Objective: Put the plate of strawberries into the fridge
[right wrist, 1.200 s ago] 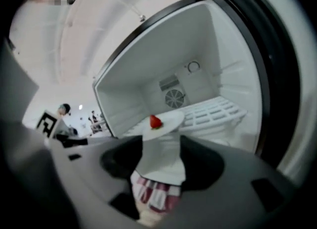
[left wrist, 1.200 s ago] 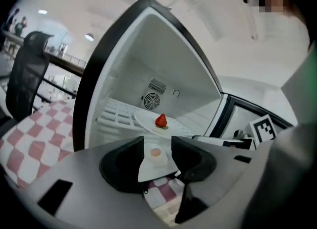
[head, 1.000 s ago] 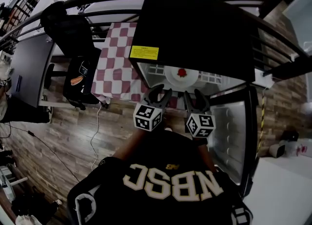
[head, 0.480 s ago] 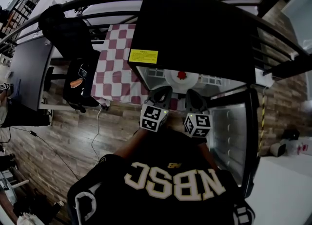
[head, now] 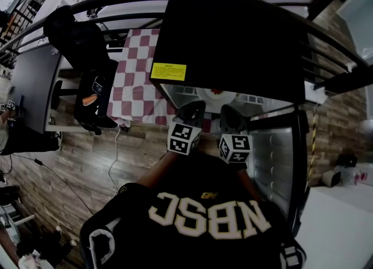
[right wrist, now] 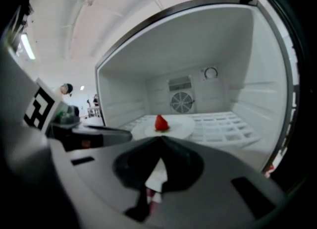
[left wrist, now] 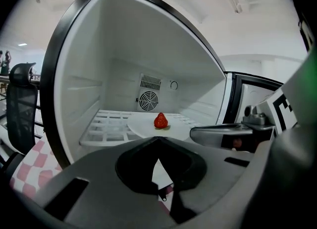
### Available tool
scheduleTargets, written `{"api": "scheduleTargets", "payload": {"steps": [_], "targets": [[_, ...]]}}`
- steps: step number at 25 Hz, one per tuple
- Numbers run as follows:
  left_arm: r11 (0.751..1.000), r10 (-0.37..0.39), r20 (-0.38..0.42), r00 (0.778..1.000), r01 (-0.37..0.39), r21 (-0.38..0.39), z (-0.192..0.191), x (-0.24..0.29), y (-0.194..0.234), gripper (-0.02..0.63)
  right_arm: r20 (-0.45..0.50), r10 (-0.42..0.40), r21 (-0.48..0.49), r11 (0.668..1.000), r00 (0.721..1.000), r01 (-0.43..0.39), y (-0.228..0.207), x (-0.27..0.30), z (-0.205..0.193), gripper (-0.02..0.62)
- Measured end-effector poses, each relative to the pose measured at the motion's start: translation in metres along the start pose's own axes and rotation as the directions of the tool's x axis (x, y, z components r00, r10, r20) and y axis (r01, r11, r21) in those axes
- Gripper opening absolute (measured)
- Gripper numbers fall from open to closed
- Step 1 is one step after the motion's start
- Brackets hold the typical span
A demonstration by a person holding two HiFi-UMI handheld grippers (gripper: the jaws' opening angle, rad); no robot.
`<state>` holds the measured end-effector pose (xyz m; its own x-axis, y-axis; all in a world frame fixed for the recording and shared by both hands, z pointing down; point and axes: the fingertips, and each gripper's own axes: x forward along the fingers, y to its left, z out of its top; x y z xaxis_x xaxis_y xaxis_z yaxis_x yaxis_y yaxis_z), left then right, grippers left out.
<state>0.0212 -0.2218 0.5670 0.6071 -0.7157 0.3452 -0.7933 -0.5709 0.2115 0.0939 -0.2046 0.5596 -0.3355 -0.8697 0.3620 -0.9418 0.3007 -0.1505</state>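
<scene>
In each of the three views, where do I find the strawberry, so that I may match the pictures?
Head view: strawberry, a small red spot above centre, just under the fridge's black top edge.
Left gripper view: strawberry near centre, fan up-left of it.
Right gripper view: strawberry near centre, fan up-right of it.
Shared landmark: the white plate under it.
</scene>
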Motion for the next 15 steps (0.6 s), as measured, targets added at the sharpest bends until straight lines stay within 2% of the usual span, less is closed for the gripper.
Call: {"api": "scheduleTargets", "payload": {"steps": [8,15], "targets": [[1.0,0.005,-0.012,1.0,-0.004,0.022,0.005,0.009,0.001,0.015,-0.015,0.007,0.006,1.0,1.0,-0.007,-0.005,0.009,0.002,0.02],[1.0,0.004,-0.024,1.0,-0.004,0.0,0.007,0.017,0.008,0.015,-0.017,0.008,0.017,1.0,1.0,-0.007,-0.007,0.019,0.004,0.02]]}}
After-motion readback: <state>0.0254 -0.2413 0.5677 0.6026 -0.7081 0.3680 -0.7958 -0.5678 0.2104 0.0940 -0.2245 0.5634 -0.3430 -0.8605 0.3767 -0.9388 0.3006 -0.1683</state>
